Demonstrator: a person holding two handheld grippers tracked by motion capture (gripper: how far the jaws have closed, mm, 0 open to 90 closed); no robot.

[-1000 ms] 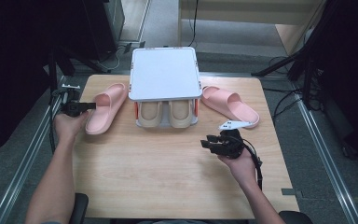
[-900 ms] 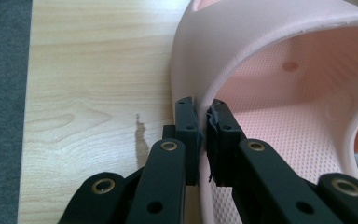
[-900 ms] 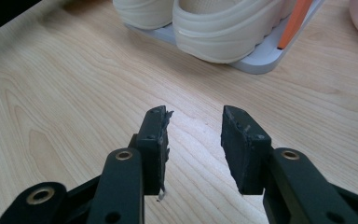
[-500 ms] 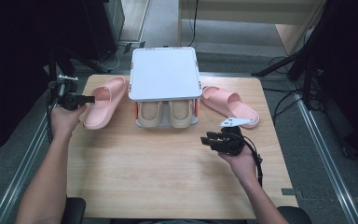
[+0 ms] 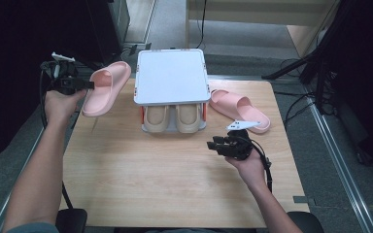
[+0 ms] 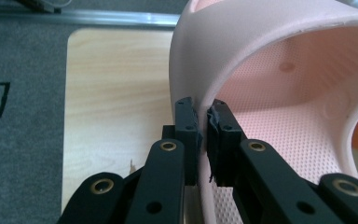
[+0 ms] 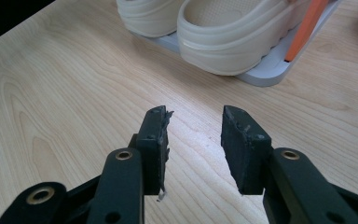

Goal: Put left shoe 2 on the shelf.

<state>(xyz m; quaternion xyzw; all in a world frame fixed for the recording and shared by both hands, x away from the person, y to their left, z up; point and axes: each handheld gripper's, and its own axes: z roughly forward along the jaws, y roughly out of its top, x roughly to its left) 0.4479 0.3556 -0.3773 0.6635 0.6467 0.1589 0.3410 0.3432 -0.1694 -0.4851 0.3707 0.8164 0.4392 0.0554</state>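
Observation:
My left gripper [image 5: 88,85] is shut on the strap edge of a pink slipper [image 5: 107,87], which hangs tilted above the table's left edge. Up close, the black jaws pinch the slipper's band [image 6: 204,135], and the pink slipper [image 6: 279,102] opens to the right. A second pink slipper [image 5: 238,109] lies flat on the table, right of a small white two-level rack [image 5: 171,77]. Two beige slippers [image 5: 169,116] sit on the rack's lower level, also seen as beige slippers [image 7: 223,32]. My right gripper [image 5: 214,144] [image 7: 193,135] hovers open over bare wood in front of the rack.
The wooden table [image 5: 175,184] has free room along its front half. The rack's orange post [image 7: 307,28] and white base stand ahead of the right gripper. Grey floor and a metal rail [image 6: 84,18] lie beyond the table's left edge.
The left hand has risen with the pink slipper, which has come off the table and now hangs tilted in the air. The right hand has kept still.

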